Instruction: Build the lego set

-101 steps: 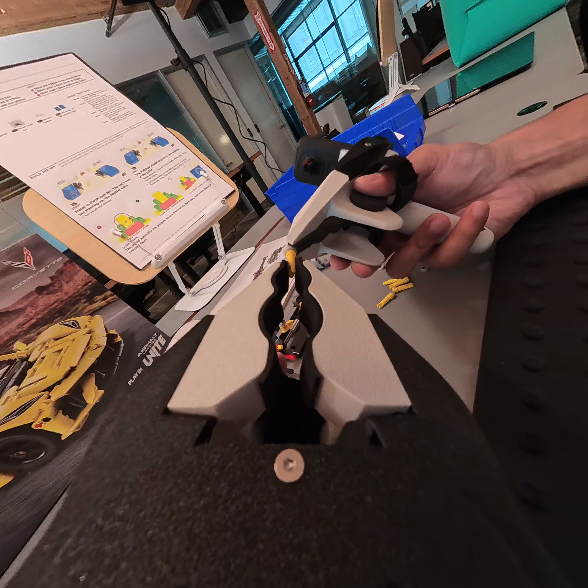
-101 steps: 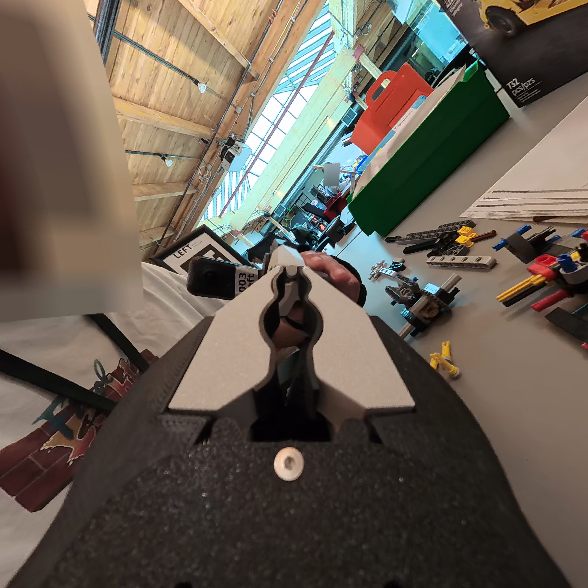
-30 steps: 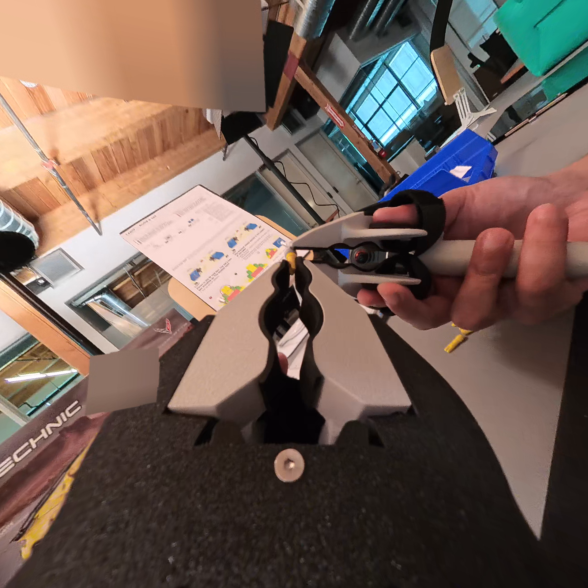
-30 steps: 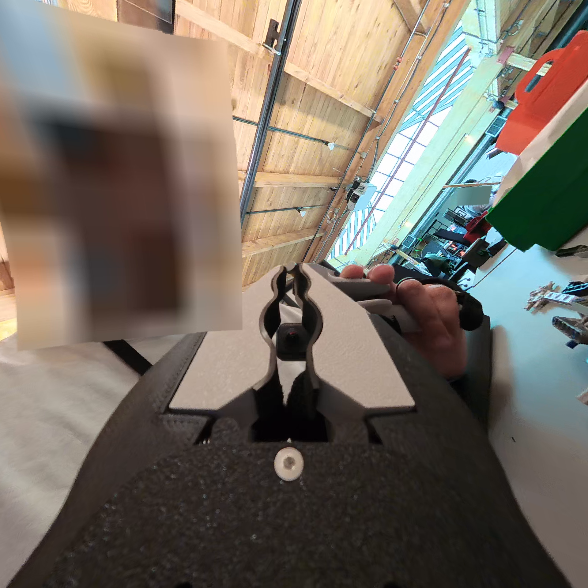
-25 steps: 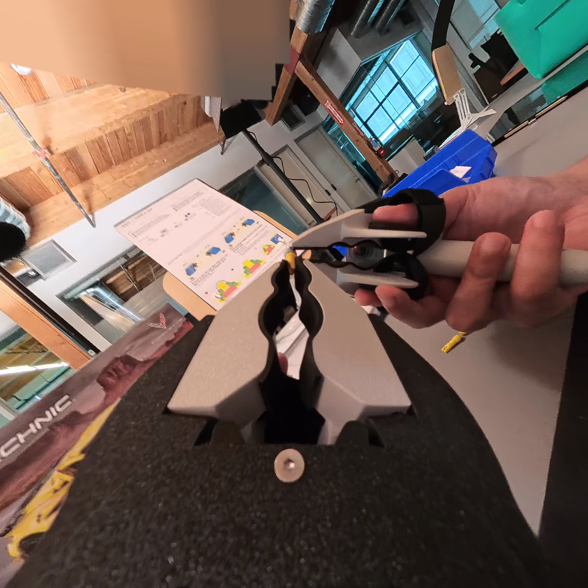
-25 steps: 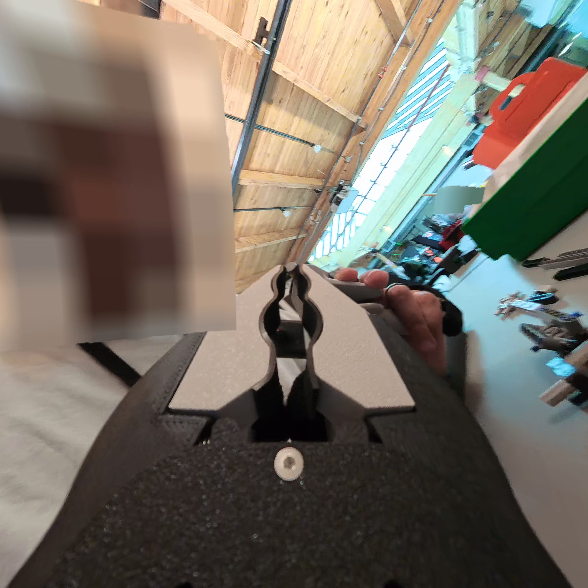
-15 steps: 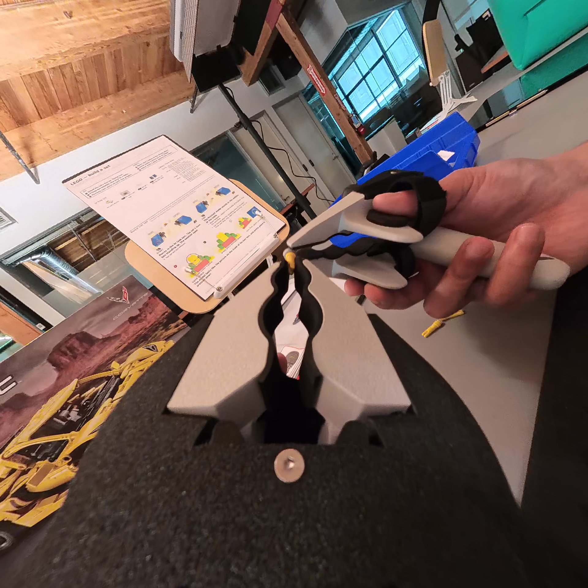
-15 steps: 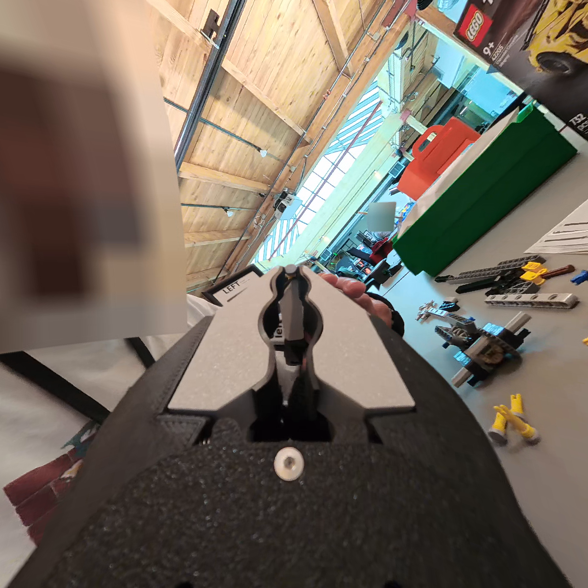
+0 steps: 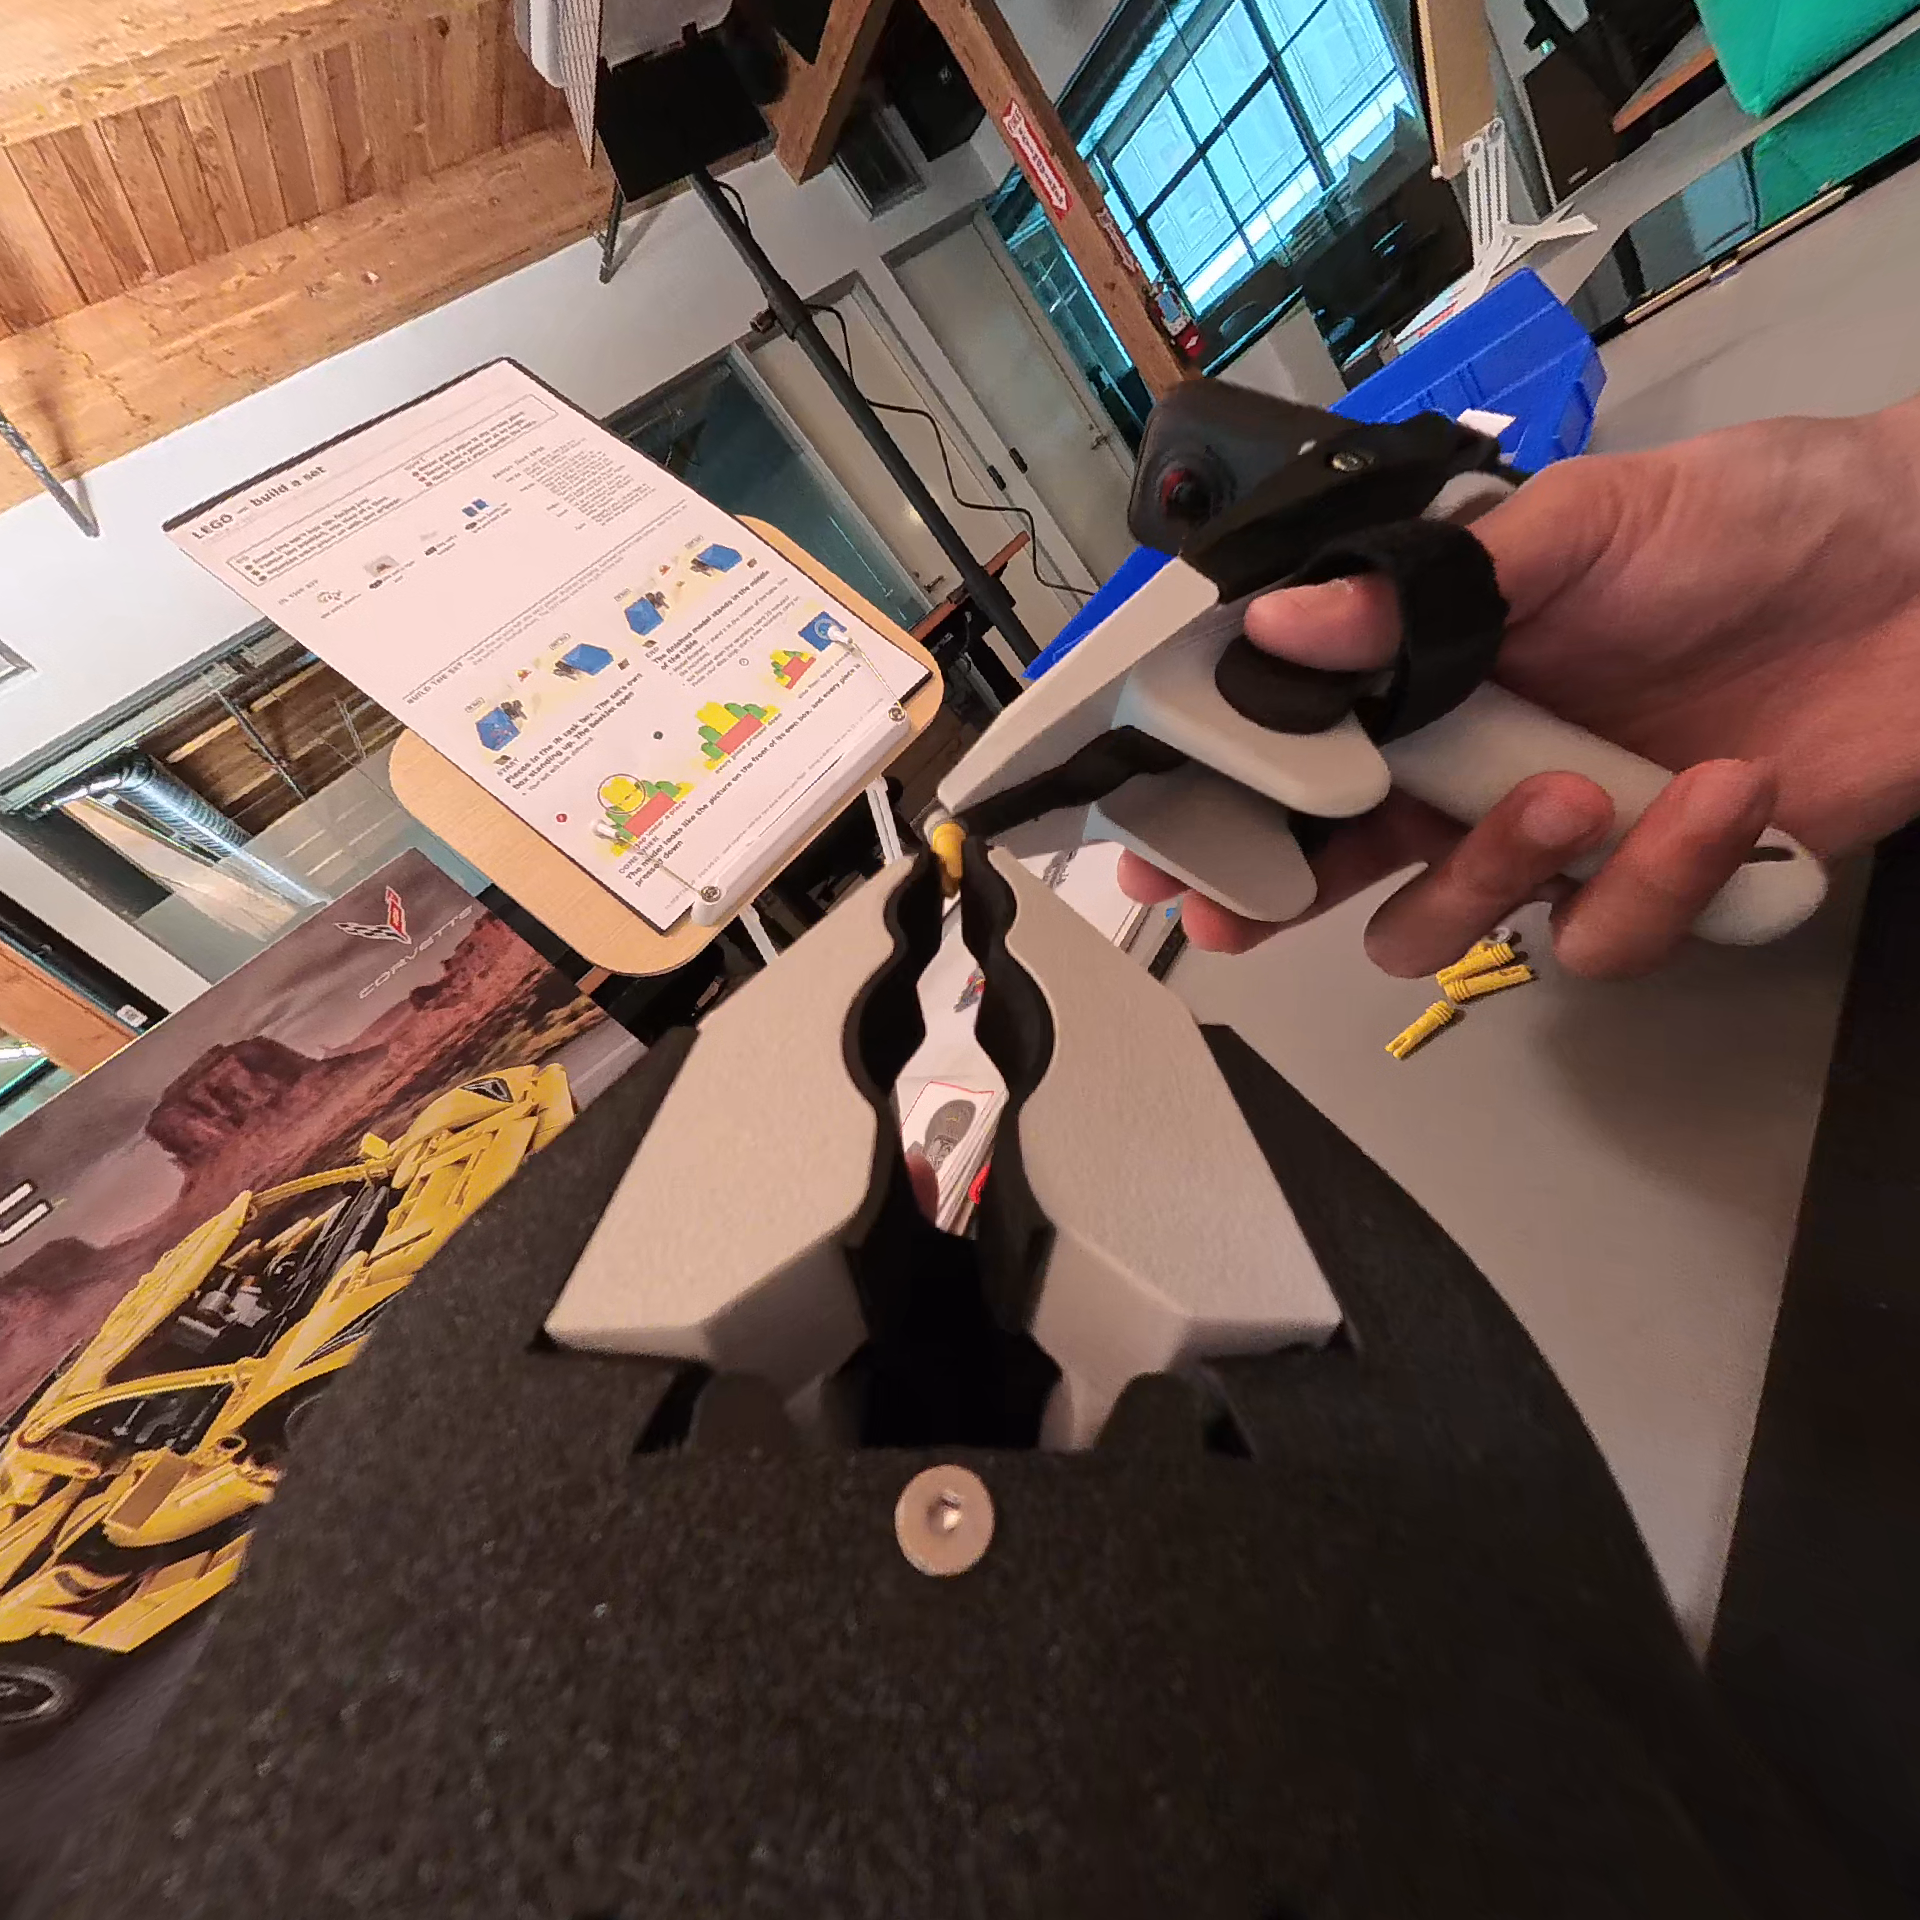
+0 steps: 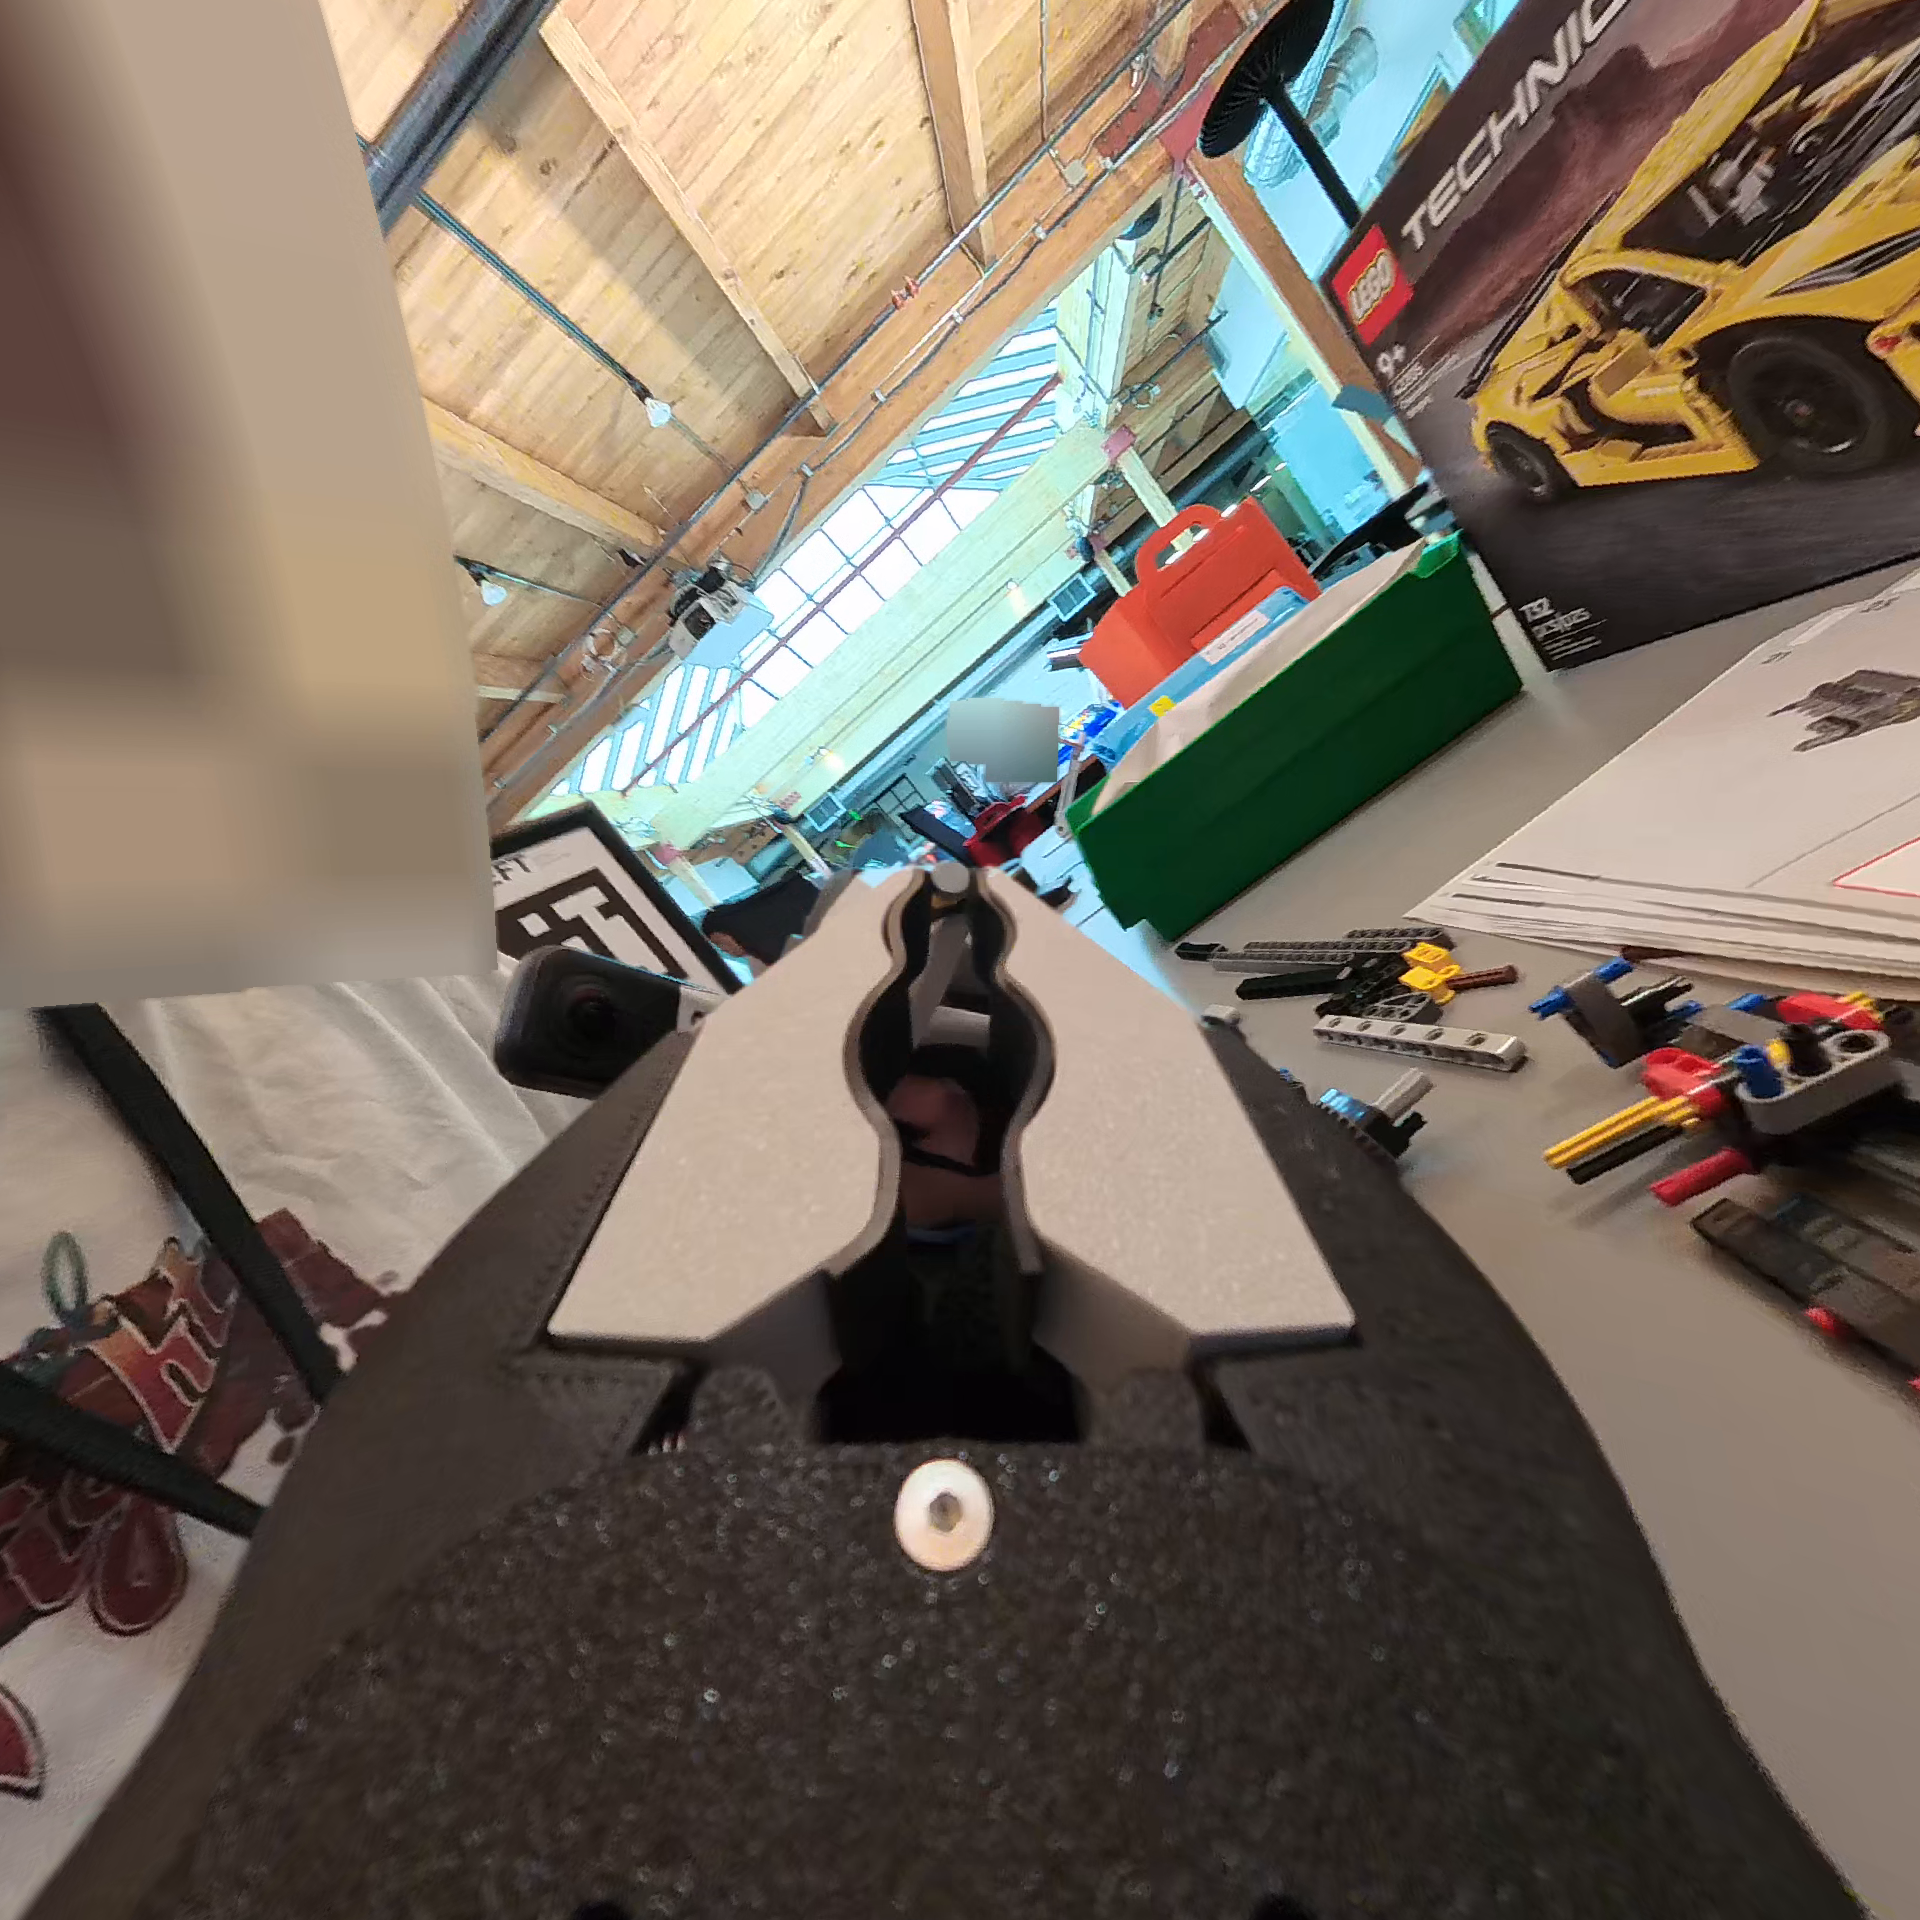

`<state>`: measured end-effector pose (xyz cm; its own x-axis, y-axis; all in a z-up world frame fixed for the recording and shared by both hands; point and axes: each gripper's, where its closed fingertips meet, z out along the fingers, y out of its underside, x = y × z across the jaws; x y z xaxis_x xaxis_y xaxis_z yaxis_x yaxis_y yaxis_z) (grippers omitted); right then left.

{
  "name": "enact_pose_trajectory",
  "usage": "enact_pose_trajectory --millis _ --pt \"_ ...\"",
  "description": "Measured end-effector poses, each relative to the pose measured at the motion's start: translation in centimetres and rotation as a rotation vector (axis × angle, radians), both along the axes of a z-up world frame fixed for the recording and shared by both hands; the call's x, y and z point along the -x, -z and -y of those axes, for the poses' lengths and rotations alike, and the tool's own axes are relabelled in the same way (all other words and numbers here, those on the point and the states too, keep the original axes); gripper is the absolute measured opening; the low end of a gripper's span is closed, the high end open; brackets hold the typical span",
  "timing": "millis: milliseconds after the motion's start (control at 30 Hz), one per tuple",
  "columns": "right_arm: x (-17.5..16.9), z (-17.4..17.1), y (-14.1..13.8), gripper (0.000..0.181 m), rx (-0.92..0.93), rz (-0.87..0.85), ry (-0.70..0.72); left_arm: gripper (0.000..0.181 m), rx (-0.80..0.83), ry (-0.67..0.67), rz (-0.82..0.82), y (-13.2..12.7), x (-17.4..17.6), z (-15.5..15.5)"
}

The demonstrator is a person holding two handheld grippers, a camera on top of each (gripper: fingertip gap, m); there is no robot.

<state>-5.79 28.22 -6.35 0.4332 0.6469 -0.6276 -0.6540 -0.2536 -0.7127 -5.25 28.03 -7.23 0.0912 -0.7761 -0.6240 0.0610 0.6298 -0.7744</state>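
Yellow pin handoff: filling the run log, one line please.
left gripper: shut on yellow pin | right gripper: tips at pin, grip unclear | spare yellow pins: on table

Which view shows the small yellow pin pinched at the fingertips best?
The left wrist view: the yellow pin sits clearly between the left gripper's tips, with the right gripper meeting it. The right wrist view shows only a grey end at its tips, no yellow.

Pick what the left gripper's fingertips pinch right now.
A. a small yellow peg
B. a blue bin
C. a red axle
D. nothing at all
A: in the left wrist view the left gripper is closed on a small yellow peg at its very tips, with the right gripper meeting it there; more yellow pegs lie loose on the table.
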Motion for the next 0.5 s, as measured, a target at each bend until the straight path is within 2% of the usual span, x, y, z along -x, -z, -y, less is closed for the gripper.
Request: enact_pose_trajectory --millis 200,400,500 --pt "-0.05 -0.05 0.09 0.007 -0.017 0.076 0.049 0.003 0.003 -0.001 -0.004 0.06 -0.02 -0.05" --pt "-0.14 -0.05 0.2 0.01 -0.005 0.056 0.037 0.003 -0.001 0.001 -0.003 0.05 -0.02 0.05" --pt "-0.22 -0.12 0.3 0.01 -0.017 0.1 0.069 0.003 -0.002 -0.003 -0.009 0.15 -0.05 -0.01"
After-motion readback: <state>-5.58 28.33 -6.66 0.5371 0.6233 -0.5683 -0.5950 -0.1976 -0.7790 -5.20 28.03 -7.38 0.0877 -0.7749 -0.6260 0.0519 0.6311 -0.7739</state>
